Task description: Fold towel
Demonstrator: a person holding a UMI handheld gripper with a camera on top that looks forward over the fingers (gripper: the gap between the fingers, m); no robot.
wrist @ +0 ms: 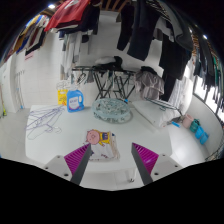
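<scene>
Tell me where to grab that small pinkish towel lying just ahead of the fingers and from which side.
The towel lies bunched on the white surface, just beyond the open gripper, nearer its left finger. Probably best: come from the gripper's side, low, and pinch the near edge, the closest part; a corner can't be told.

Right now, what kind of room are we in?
Probably a laundry or clothes-sorting room: clothes hang on a line overhead, a drying rack stands on the white table, with a detergent box nearby. The gripper is open.
</scene>
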